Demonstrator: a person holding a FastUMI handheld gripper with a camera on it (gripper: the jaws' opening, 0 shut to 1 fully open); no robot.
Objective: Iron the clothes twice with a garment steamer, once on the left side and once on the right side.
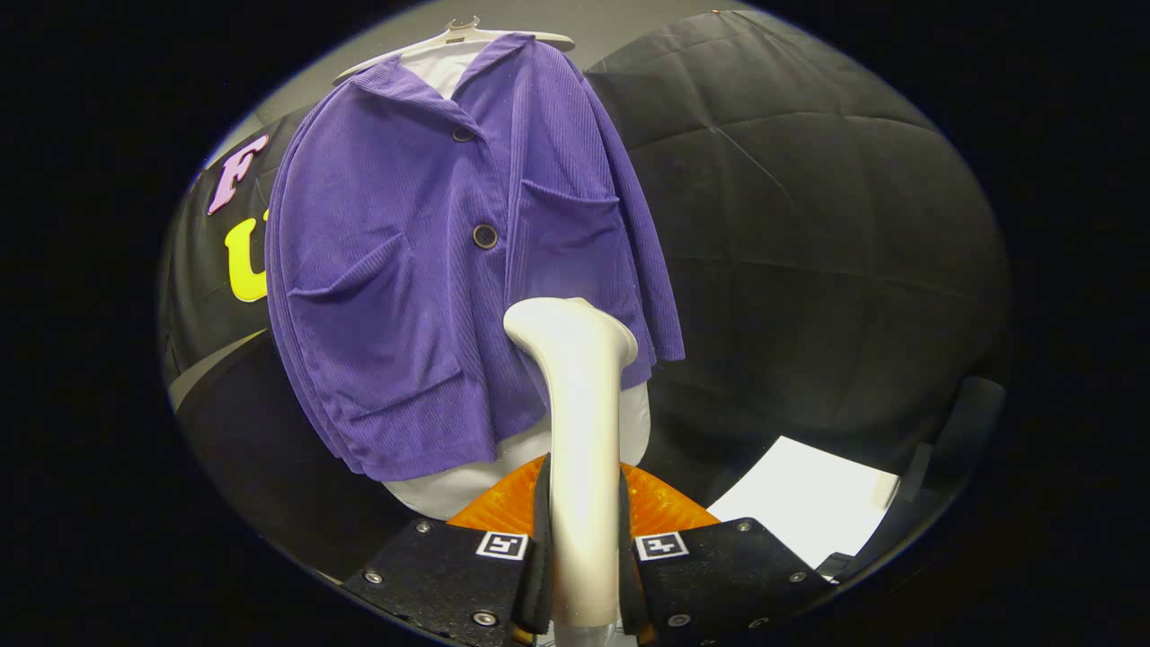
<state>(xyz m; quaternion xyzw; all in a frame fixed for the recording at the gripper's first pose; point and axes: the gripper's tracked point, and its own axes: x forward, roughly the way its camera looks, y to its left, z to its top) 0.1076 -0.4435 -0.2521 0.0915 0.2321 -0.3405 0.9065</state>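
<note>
Gripping steamer handle between both tool fingers, head up just before purple jacket hem

Steamer: handle base cut off below gripper; nozzle face turned away, unseen | Jacket: lower right hem hidden behind steamer head; sleeves indistinct in folds | White shirt: mostly covered by jacket | Hanger: hook cut off | White sheet: near edge hidden behind gripper body
</note>
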